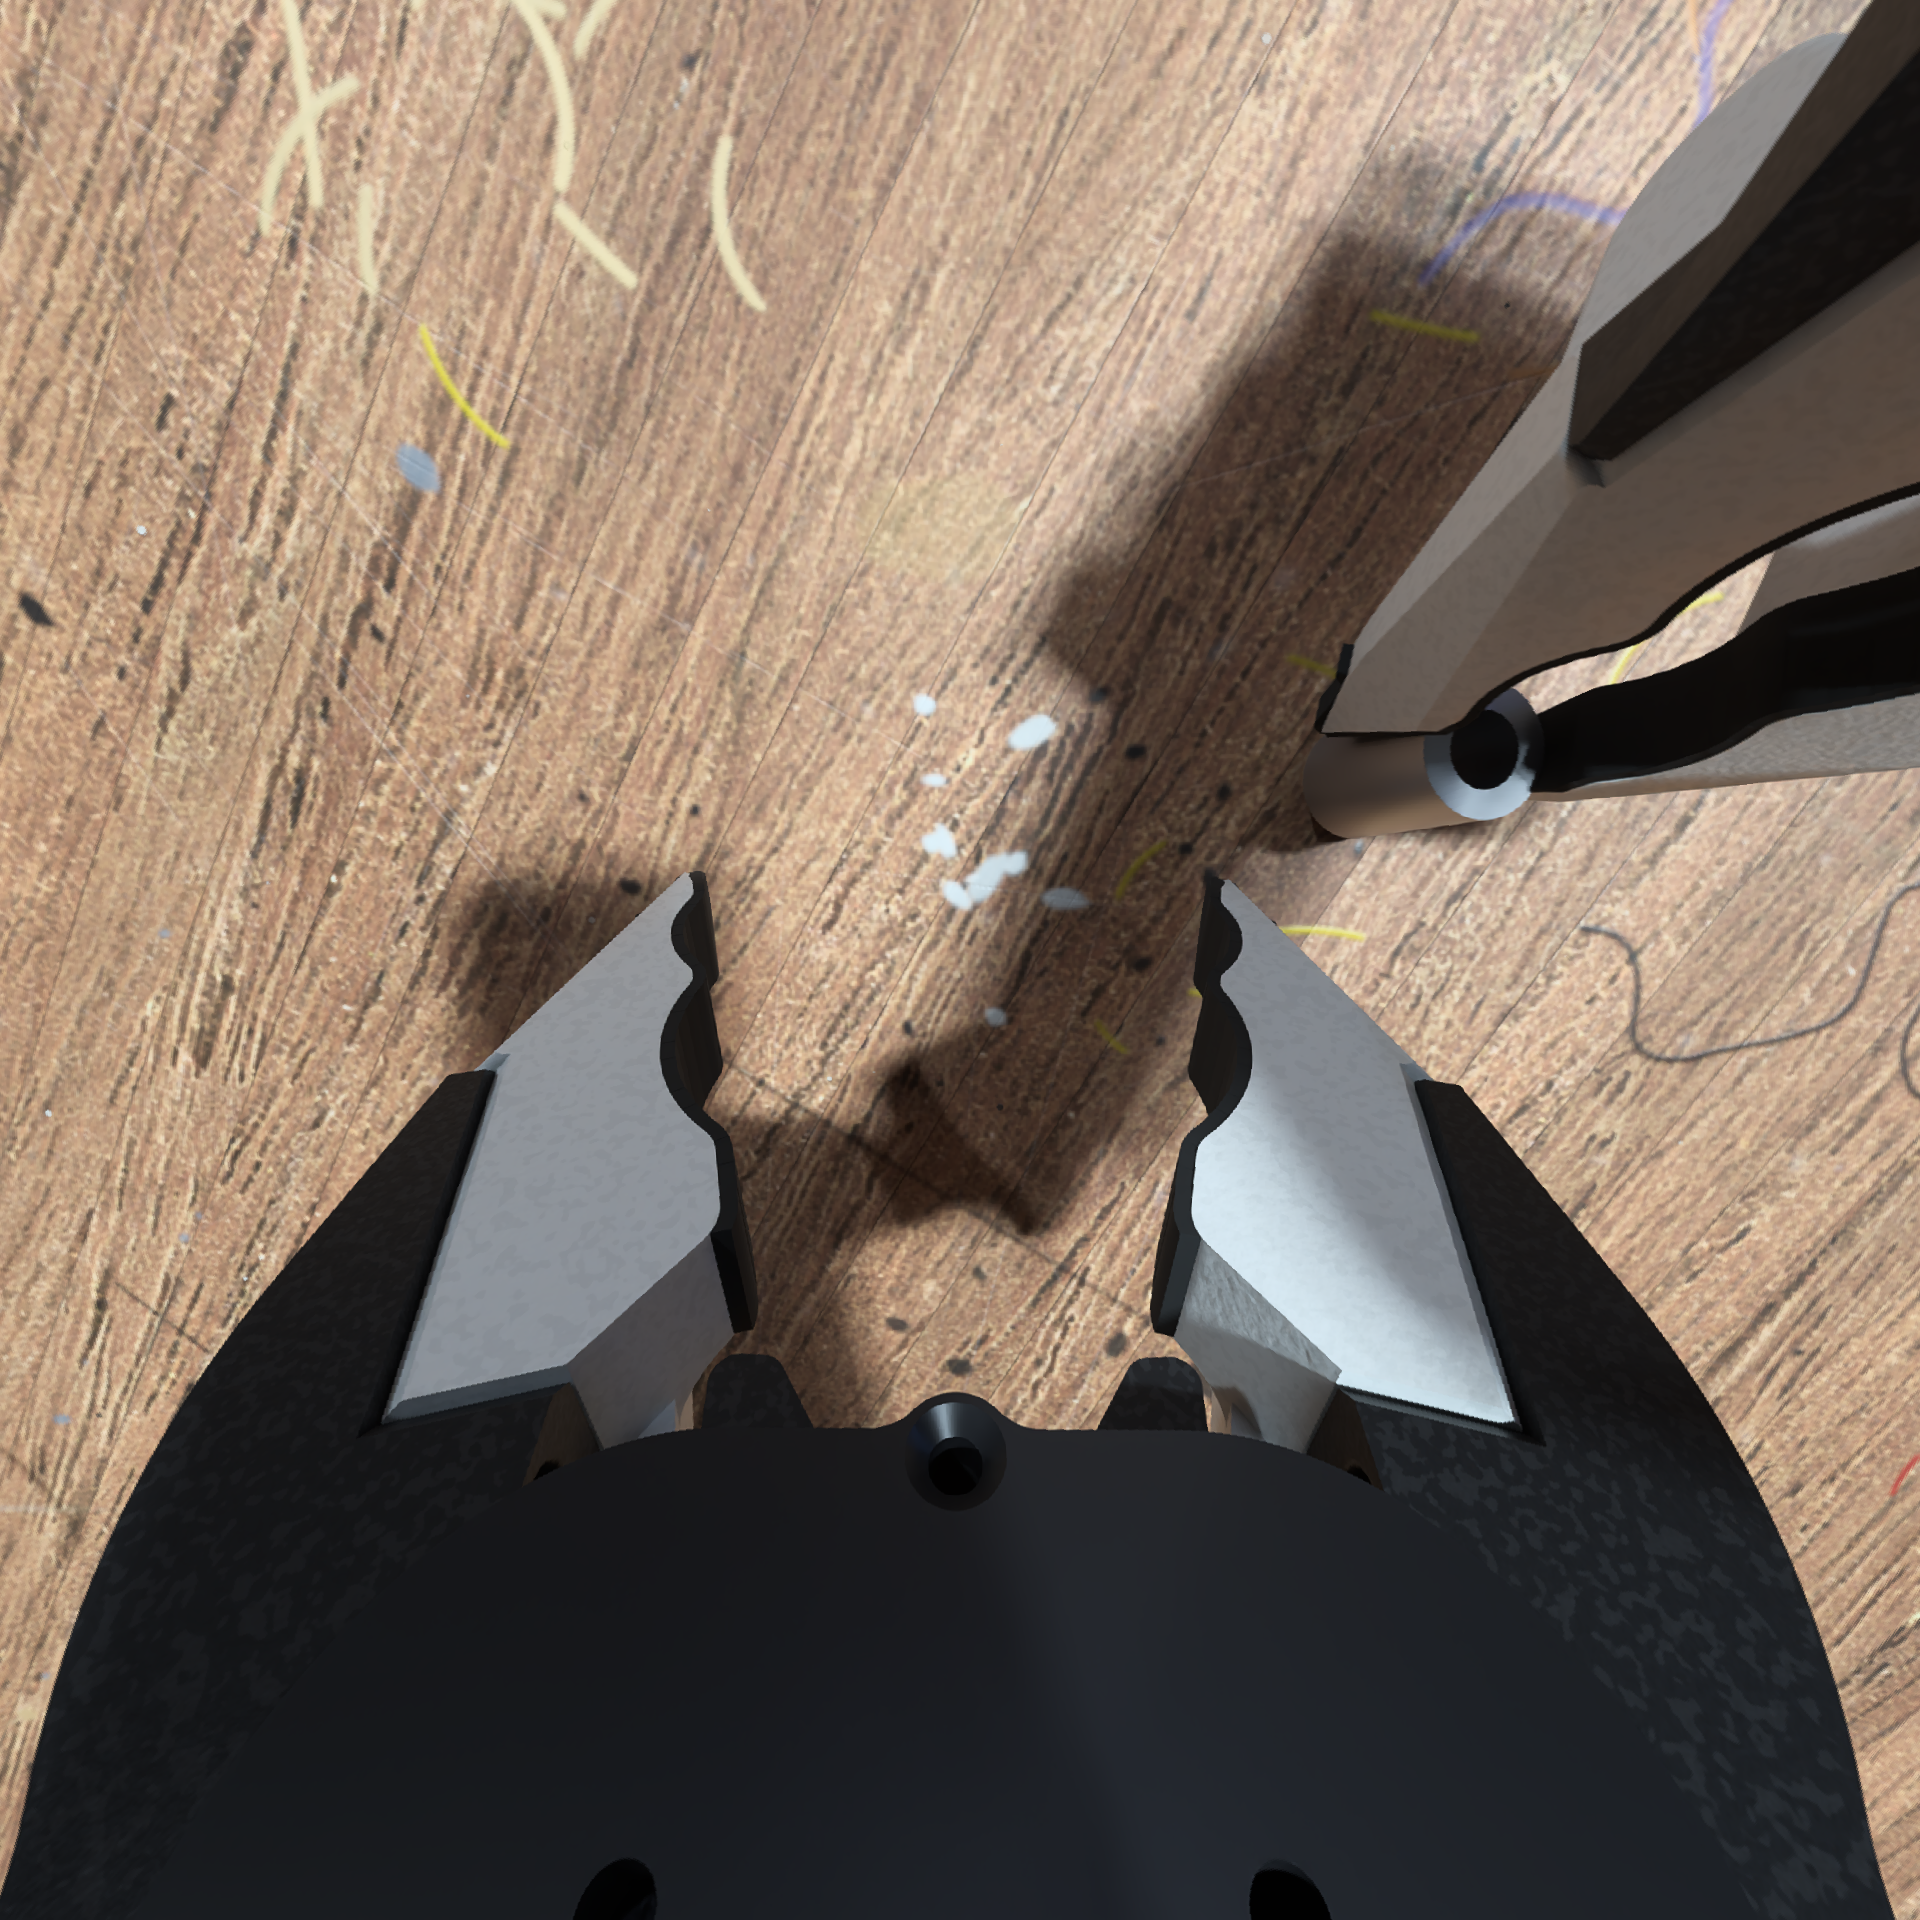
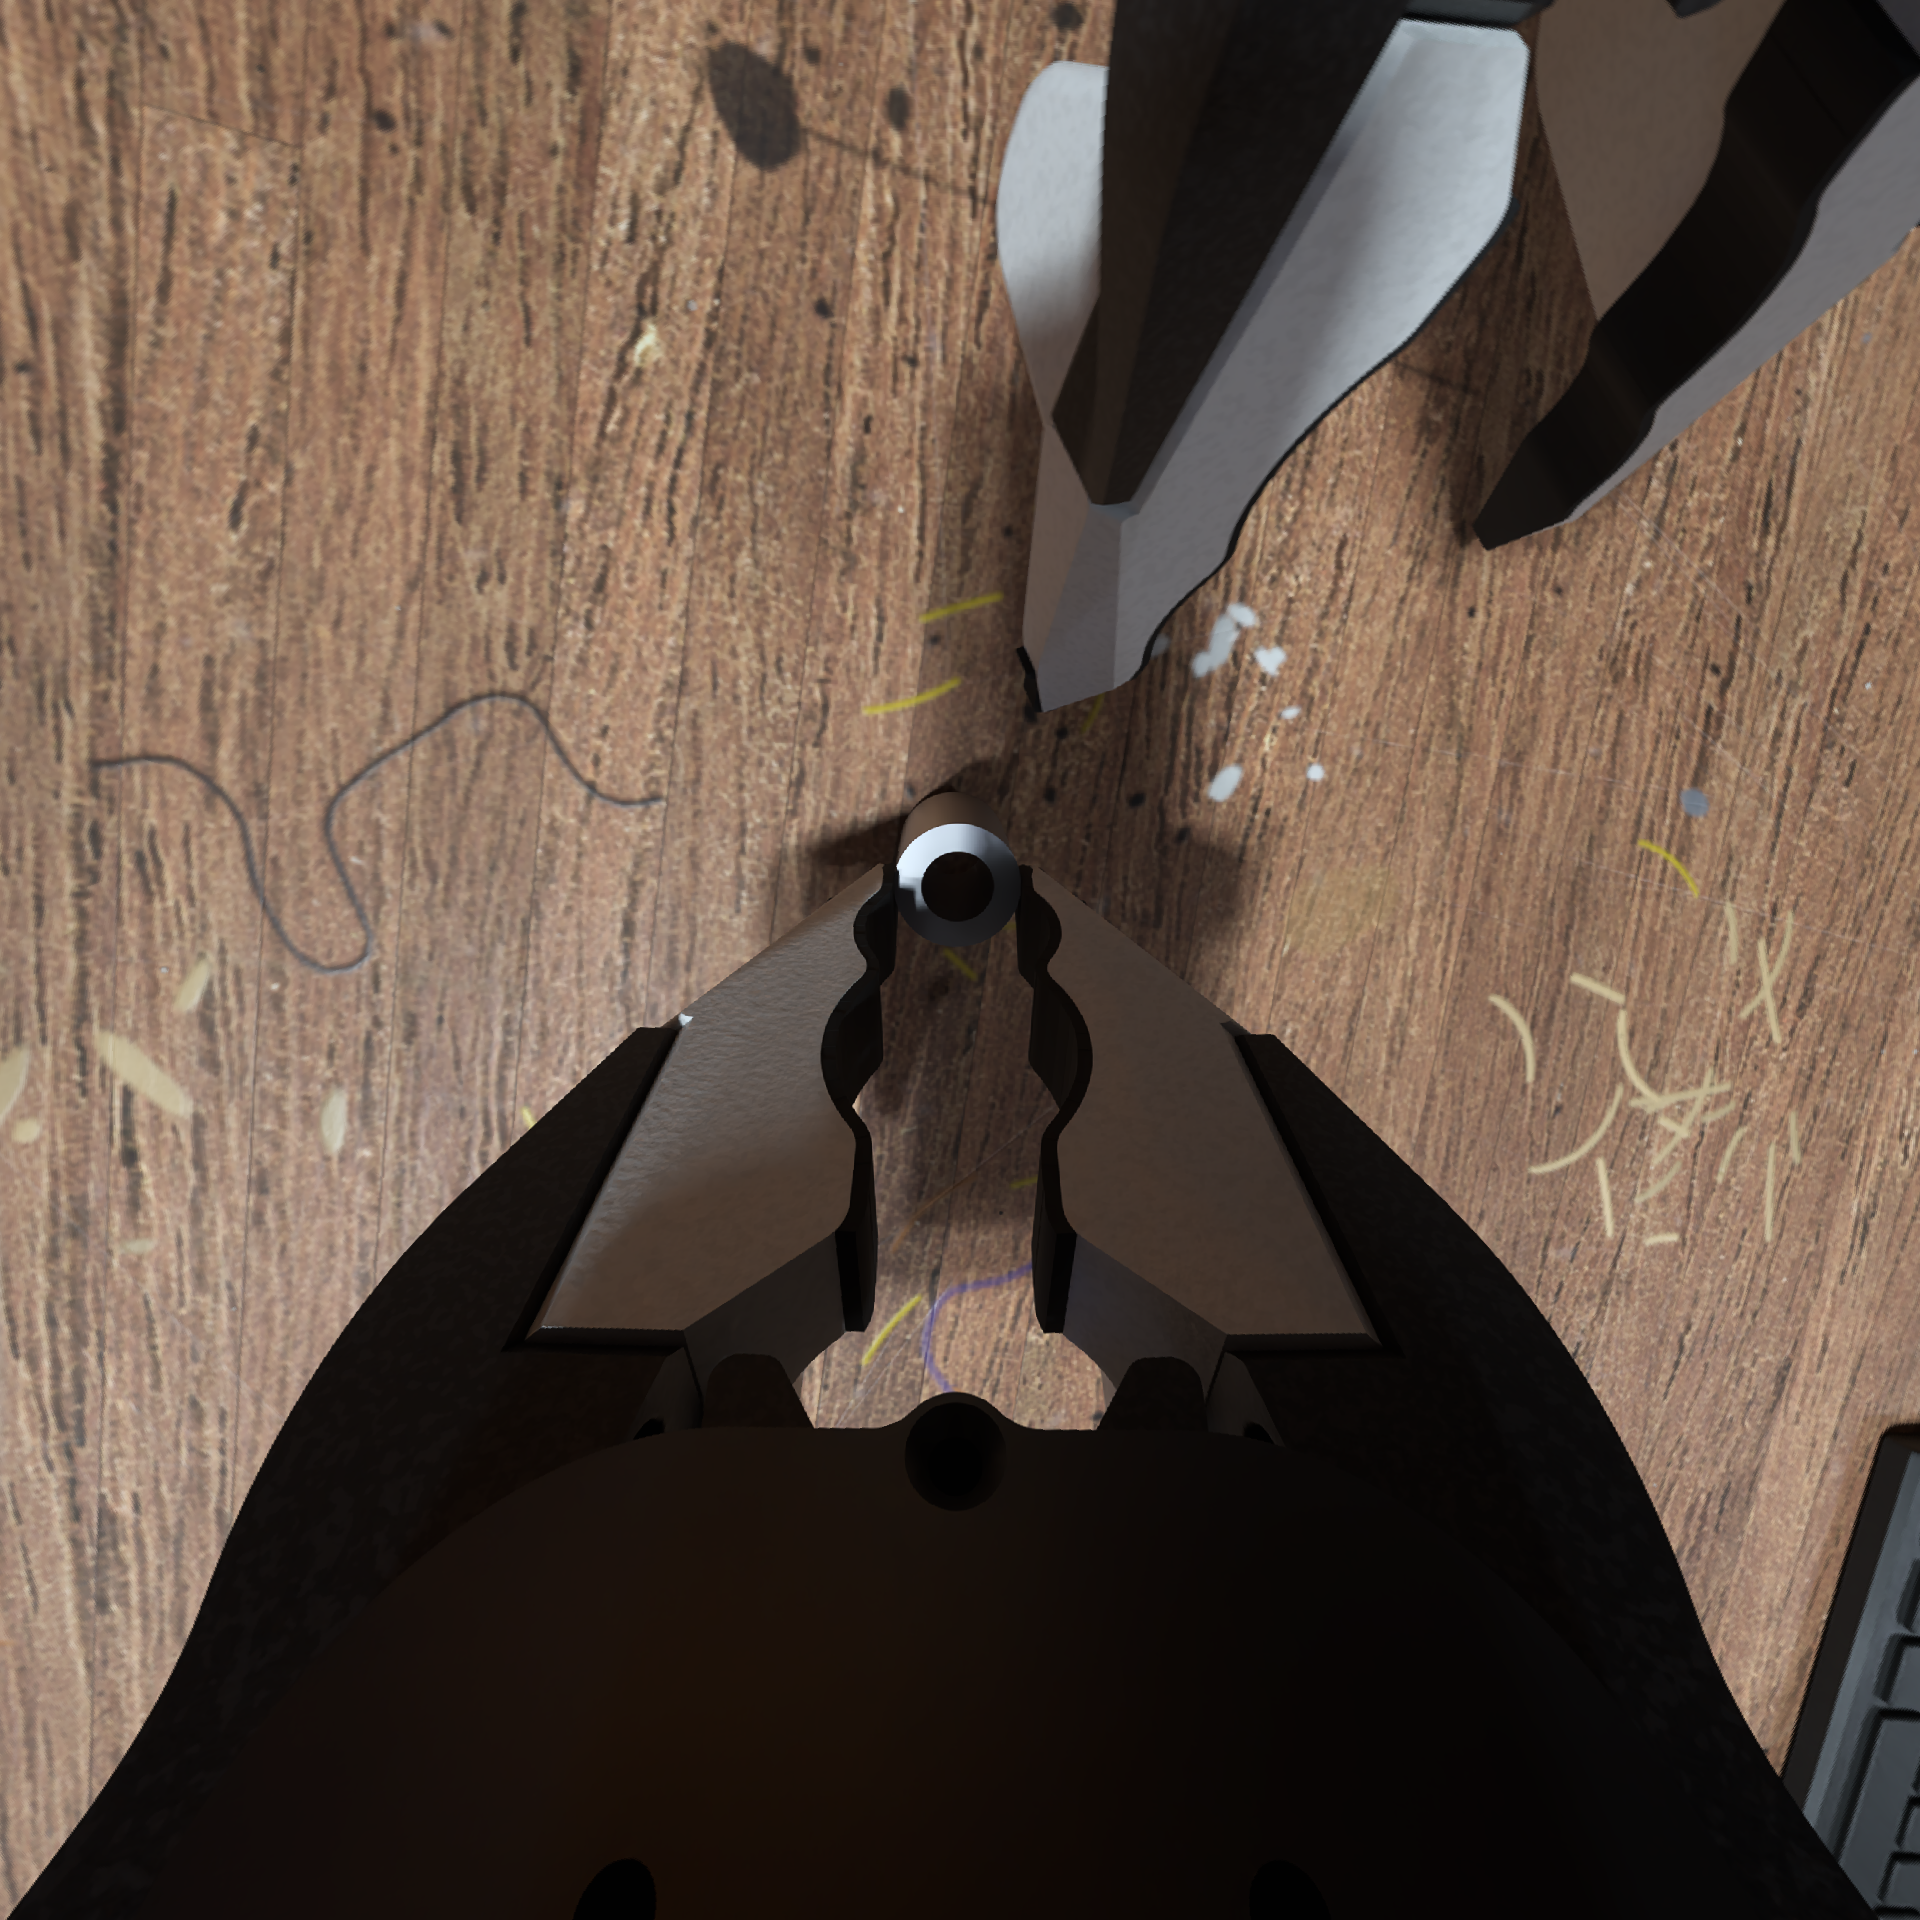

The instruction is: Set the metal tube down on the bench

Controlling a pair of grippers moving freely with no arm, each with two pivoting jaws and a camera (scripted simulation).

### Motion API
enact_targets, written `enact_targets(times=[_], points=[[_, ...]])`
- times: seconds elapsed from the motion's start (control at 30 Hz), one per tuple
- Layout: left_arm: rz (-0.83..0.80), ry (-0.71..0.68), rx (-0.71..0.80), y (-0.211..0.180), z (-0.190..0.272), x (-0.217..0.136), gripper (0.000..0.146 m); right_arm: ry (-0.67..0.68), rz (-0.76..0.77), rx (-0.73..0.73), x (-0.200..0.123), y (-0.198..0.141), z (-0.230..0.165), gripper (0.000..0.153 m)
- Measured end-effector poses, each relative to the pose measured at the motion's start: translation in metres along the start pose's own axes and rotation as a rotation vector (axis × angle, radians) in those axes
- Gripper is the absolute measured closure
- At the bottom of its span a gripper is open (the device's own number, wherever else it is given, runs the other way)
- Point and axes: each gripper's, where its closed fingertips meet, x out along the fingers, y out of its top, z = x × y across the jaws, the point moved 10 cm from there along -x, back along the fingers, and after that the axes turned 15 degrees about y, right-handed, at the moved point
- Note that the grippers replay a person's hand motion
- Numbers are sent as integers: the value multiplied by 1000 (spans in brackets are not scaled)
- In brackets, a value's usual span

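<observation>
The metal tube [image 2: 958,883] is a short grey pipe, seen end-on with its bore towards me. My right gripper [image 2: 958,885] is shut on it at the fingertips and holds it nearly upright over the wooden bench [image 2: 416,416]. In the left wrist view the tube [image 1: 1382,800] shows at the right, pinched by the right gripper [image 1: 1455,743], with its lower end at or just above the bench [image 1: 623,623]. My left gripper [image 1: 954,883] is open and empty, a little to the left of the tube. It also shows in the right wrist view [image 2: 1294,597].
A dark keyboard-like object [image 2: 1870,1662] lies at the bottom right. A thin dark wire [image 2: 343,831] curls on the bench to the left. Pale wood shavings [image 2: 1652,1101], white flecks [image 1: 977,862] and short coloured threads are scattered flat on the wood.
</observation>
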Motion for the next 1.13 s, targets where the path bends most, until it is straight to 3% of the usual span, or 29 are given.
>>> enact_targets(times=[0.27, 0.47, 0.57, 0.67, 0.83, 1.0, 1.13], points=[[-11, -3, 17, 2, 0, 0, 53, 51, -26, -164, -9, 1, -10, 130], [-25, -10, 38, 4, -1, 1, 53, 164, -203, -432, -6, -2, -22, 130], [-32, -14, 43, 5, -1, 1, 52, 148, -272, -503, -7, 2, -20, 130], [-33, -15, 44, 5, -1, 1, 52, 197, -190, -340, -19, 3, -14, 115], [-21, -27, 35, 4, -2, 2, 52, 189, -22, 100, -31, -16, -20, 124], [-13, -36, 33, 3, -3, 2, 52, 164, -20, 254, -14, -26, -28, 133], [-13, -28, 37, 3, -2, 2, 53, 131, 11, 286, -8, -23, -19, 142]])
